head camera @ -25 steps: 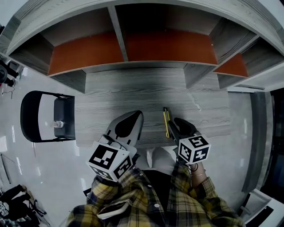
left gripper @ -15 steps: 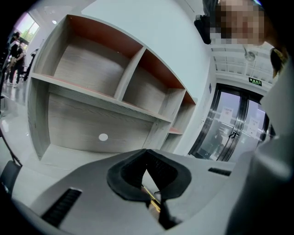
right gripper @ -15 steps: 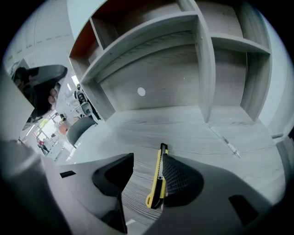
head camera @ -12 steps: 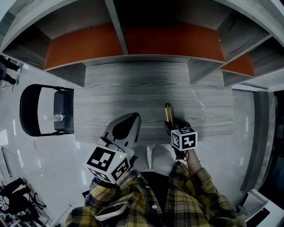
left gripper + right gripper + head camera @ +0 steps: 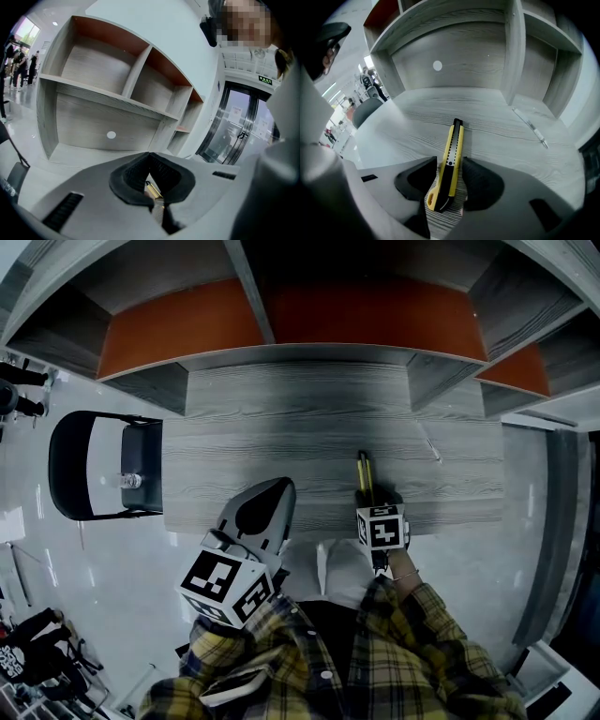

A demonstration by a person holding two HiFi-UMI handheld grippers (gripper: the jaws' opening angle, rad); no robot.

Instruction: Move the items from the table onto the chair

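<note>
A yellow and black utility knife (image 5: 364, 472) lies on the grey wooden table (image 5: 281, 442), pointing away from me. My right gripper (image 5: 369, 497) is down at the knife's near end. Its two pads stand on either side of the knife (image 5: 451, 161) with small gaps, so the right gripper (image 5: 450, 172) is open around it. A thin pen (image 5: 431, 448) lies further right on the table. My left gripper (image 5: 267, 512) hovers near my body at the table's front edge, shut with nothing in it. The black chair (image 5: 70, 465) stands left of the table with a small bottle (image 5: 129, 481) on its seat.
A shelf unit with orange back panels (image 5: 356, 320) rises behind the table. The pen (image 5: 529, 125) lies right of the knife near a shelf upright. Glossy floor surrounds the chair, and people stand far off at the left (image 5: 370, 82).
My right gripper has come down and forward from beside the knife to straddle its near end, and its jaws have spread wider. The left gripper has barely moved.
</note>
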